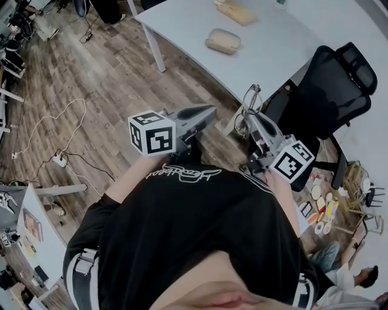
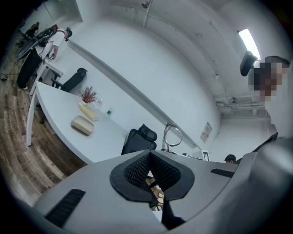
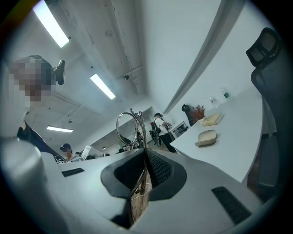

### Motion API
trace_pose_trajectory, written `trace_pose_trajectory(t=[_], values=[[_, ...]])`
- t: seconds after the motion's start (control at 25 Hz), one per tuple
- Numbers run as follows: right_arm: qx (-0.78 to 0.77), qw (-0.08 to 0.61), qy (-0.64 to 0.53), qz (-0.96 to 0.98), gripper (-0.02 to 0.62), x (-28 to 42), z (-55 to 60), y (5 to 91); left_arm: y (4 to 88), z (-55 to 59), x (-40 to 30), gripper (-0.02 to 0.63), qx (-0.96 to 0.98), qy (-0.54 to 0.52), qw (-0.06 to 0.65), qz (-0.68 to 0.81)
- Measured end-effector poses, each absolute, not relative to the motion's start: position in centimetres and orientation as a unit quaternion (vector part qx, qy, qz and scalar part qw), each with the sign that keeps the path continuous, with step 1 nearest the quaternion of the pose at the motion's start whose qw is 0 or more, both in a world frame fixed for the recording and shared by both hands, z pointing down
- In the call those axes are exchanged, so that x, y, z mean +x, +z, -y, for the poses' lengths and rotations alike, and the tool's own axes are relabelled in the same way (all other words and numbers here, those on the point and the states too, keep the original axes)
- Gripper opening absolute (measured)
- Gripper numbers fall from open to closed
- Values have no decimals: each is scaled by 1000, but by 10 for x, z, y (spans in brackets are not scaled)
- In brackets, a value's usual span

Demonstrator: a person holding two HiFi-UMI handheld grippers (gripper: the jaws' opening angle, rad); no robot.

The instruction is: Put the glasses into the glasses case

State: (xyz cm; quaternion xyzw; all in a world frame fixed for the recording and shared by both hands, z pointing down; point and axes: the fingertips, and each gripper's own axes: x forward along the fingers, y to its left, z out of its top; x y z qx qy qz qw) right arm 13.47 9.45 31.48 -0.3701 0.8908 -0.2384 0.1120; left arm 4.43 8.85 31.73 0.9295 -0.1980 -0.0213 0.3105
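Head view, left gripper: held level in front of the person's black shirt, jaws brought together with nothing in them.
Head view, right gripper: also level, beside the left one and a little apart from it, its jaws pinching the glasses.
Head view, glasses: wire-framed, standing up out of the right jaws over the wooden floor, near the edge of the white table.
Head view, glasses case: pale and closed, lying on the table well apart from the glasses; a second tan box lies further back.
Head view, office chair: black, at the table's near edge, just beyond the right gripper.
Left gripper view, jaws: the black ribbed pads stand almost together, only a thin slit between them, and the slit holds nothing.
Left gripper view, surroundings: the glasses case rests on the table next to the tan box and a small plant; the glasses show at the right above the gripper body.
Right gripper view, jaws: pressed onto the folded glasses, gripping them low on the frame, with one round lens rising above the pads.
Right gripper view, glasses case: on the table ahead to the right, well apart from the jaws.
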Motion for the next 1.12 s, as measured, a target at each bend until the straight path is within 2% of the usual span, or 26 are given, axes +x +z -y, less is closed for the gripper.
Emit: trace_pose_trajectory(t=[0.48,1.12], values=[[-399,122,-244,-876,18,144,-12,316,310,-1,54,6,936,-7,310,168],[-441,126,-268,-847,18,149,169,312,316,187,62,6,930,25,344,127]])
